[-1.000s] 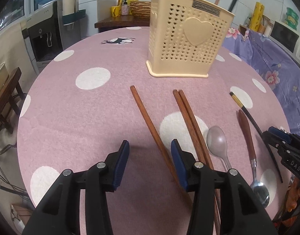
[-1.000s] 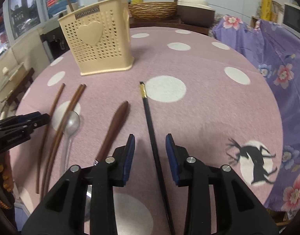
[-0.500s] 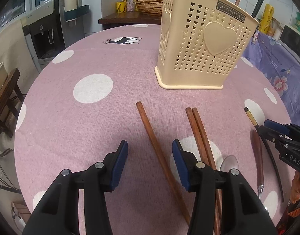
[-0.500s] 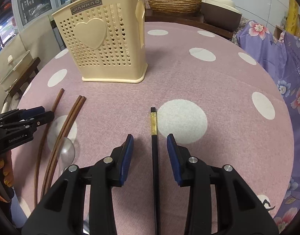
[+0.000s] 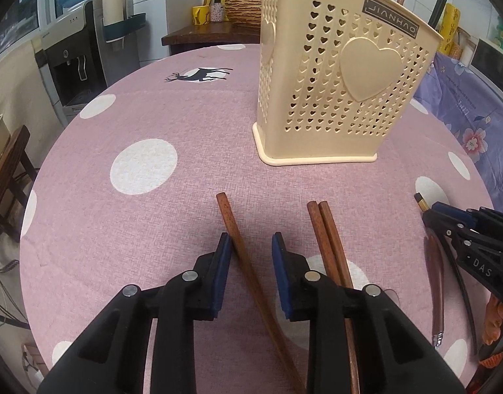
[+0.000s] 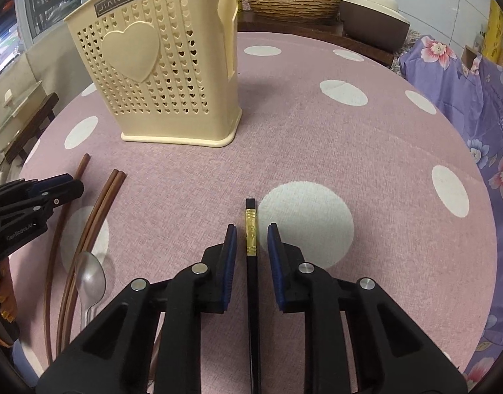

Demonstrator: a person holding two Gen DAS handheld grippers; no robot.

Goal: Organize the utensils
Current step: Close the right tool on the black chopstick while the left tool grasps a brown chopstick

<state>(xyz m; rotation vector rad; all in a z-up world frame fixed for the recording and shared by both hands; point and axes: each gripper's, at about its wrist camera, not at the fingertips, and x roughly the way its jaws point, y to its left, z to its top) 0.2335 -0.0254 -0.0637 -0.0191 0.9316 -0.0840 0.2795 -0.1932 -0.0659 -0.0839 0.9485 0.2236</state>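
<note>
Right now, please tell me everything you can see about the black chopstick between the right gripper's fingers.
The black chopstick is one slim, square-ended stick, glossy black, with a gold patterned band near its far end. It lies flat on the pink dotted tablecloth, pointing toward the cream basket, its tip beside a white dot. The right gripper straddles it, jaws closing, with gaps at both pads. Its near end is hidden.
</note>
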